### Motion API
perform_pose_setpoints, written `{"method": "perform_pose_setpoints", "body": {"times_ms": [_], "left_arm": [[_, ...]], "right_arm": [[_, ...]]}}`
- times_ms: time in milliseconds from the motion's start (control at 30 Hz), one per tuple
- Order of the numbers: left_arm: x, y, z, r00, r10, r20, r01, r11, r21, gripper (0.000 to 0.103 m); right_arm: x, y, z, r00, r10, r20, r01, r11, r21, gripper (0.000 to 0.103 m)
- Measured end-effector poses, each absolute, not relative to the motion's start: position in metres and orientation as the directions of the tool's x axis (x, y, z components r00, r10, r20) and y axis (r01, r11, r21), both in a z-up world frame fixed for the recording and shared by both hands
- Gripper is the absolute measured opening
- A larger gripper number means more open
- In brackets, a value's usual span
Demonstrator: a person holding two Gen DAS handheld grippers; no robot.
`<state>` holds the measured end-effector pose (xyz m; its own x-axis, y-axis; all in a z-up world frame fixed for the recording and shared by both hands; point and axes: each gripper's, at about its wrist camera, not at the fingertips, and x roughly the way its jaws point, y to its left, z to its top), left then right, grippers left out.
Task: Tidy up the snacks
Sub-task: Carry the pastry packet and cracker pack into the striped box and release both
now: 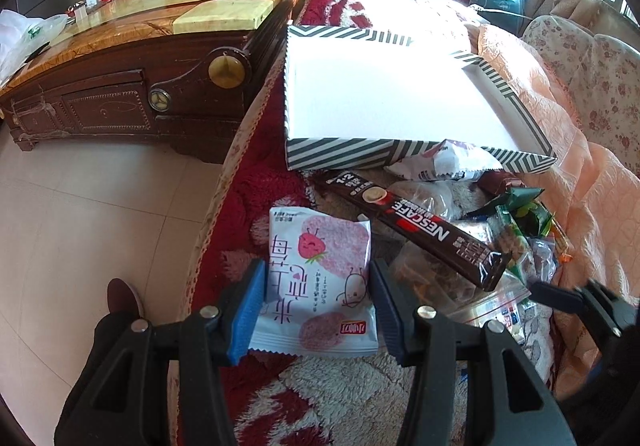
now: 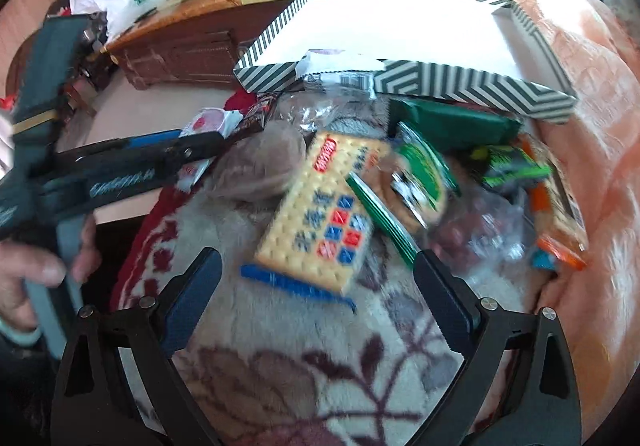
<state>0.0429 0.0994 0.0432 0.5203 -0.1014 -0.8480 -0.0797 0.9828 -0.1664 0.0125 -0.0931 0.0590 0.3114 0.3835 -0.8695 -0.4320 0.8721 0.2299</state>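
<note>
Fingers of the left gripper (image 1: 316,306) clamp a pink strawberry snack packet (image 1: 318,282) by its side edges, above the blanket (image 1: 340,398) just short of the striped box (image 1: 340,155); it looks light, soft and crushable. From the right wrist, the right gripper (image 2: 316,310) hangs released before a cracker packet (image 2: 324,205), stiffer but probably brittle, best taken across its narrow width.

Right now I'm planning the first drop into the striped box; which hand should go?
Left. The left gripper already clamps the strawberry packet; the right gripper is open, empty.
</note>
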Motion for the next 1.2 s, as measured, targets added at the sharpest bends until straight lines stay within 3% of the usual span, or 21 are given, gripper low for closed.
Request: {"method": "perform_pose_setpoints", "body": {"times_ms": [167, 267, 300, 333, 800, 1200], "left_arm": [[0.043, 0.101, 0.042, 0.514, -0.104, -0.851, -0.083, 0.982, -0.171, 0.055], [0.042, 0.100, 0.042, 0.512, -0.106, -0.852, -0.078, 0.983, -0.169, 0.055], [0.041, 0.099, 0.042, 0.513, -0.106, -0.852, -0.077, 0.983, -0.169, 0.055], [0.041, 0.099, 0.043, 0.512, -0.106, -0.852, -0.079, 0.982, -0.169, 0.055], [0.035, 0.095, 0.081, 0.574, -0.112, -0.811, -0.051, 0.984, -0.172, 0.055], [0.067, 0.076, 0.097, 0.602, -0.106, -0.792, -0.018, 0.989, -0.146, 0.055]], "right_arm": [[0.040, -0.073, 0.047, 0.313, 0.283, -0.907, -0.451, 0.884, 0.120, 0.092], [0.054, -0.079, 0.040, 0.276, 0.280, -0.920, -0.470, 0.874, 0.124, 0.071], [0.054, -0.084, 0.037, 0.257, 0.305, -0.917, -0.480, 0.864, 0.152, 0.057], [0.053, -0.090, 0.035, 0.245, 0.318, -0.916, -0.481, 0.860, 0.170, 0.056], [-0.004, -0.156, 0.068, 0.267, 0.512, -0.816, -0.481, 0.805, 0.348, 0.055], [0.045, -0.161, 0.117, 0.369, 0.519, -0.771, -0.466, 0.821, 0.329, 0.055]]}}
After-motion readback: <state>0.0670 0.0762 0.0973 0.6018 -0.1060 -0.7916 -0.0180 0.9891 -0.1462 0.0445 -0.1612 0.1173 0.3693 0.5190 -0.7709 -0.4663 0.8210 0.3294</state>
